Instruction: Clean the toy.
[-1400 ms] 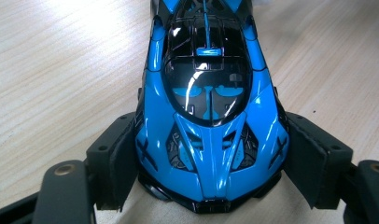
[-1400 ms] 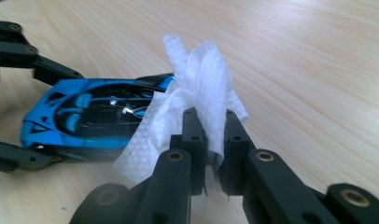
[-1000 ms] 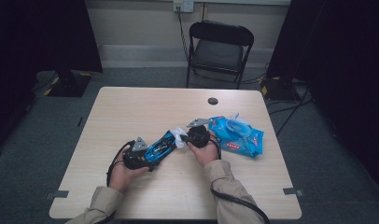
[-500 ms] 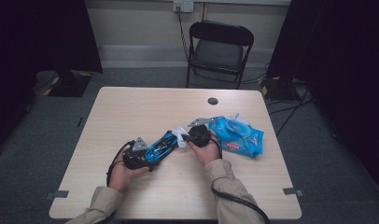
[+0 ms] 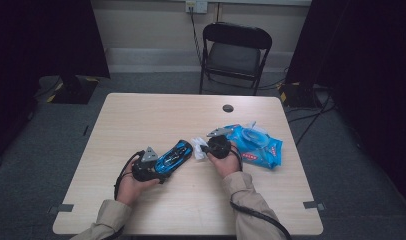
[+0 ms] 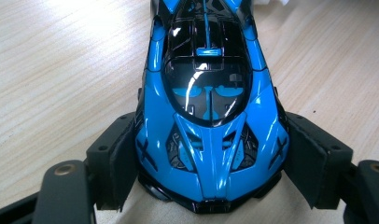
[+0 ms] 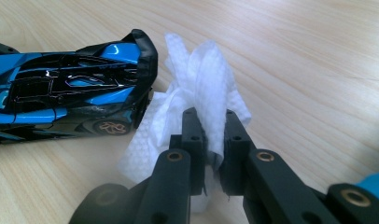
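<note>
A blue and black toy car [image 5: 174, 155] lies on the wooden table [image 5: 156, 115], and my left gripper [image 5: 163, 166] is shut on one end of it. In the left gripper view both pads press the flanks of the toy car [image 6: 208, 98], with my left gripper [image 6: 208, 168] around its near end. My right gripper [image 5: 205, 149] is shut on a bunched white wipe [image 5: 198, 148]. In the right gripper view the wipe [image 7: 197, 98] rises between the jaws of my right gripper [image 7: 211, 135], right beside the far end of the toy car [image 7: 80, 93].
A blue pack of wet wipes [image 5: 255, 145] lies just right of my right hand. A small dark round hole [image 5: 228, 108] sits near the table's far edge. A black folding chair [image 5: 234, 55] stands beyond the table.
The right gripper with the wipe has shifted only slightly beside the car's end. The left gripper and car have stayed put.
</note>
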`<state>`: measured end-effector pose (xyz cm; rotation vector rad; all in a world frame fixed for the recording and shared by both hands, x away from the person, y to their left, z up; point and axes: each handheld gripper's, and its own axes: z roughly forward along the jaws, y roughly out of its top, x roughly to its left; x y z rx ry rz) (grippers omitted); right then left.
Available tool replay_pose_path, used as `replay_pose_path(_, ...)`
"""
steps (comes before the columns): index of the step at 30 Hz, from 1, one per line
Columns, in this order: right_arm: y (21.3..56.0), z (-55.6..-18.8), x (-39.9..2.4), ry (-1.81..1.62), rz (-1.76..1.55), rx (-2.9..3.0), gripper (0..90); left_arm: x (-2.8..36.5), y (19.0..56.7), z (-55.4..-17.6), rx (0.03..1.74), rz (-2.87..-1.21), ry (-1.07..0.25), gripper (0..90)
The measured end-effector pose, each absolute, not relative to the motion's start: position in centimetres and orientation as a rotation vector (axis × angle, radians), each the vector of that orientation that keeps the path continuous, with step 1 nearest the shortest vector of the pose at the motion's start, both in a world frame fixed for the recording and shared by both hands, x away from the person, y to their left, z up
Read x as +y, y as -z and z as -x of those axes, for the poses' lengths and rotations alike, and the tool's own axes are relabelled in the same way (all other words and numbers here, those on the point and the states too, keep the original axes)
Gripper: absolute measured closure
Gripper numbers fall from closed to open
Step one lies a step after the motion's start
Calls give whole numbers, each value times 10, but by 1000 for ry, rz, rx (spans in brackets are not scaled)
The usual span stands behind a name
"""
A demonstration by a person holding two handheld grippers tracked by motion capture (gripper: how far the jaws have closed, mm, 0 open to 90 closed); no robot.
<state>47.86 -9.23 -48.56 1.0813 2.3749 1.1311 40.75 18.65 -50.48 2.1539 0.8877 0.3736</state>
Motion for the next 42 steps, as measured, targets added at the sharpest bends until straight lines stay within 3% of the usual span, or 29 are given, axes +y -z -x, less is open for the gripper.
replay_pose_path(12, 477, -465, -111, -1149, -1082, 2362, 829, 185, 505, -408, 898, -2148, -376, 245)
replay_pose_path(18, 470, -459, -114, -1164, -1070, 2360, 827, 183, 502, -408, 939, -2176, -357, 156)
replay_pose_path(33, 463, -451, -123, -1195, -1070, 2350, 827, 190, 477, -405, 936, -2125, -361, 163)
replay_pose_path(42, 464, -446, -129, -1194, -1070, 2352, 825, 180, 457, -406, 866, -2109, -385, 239)
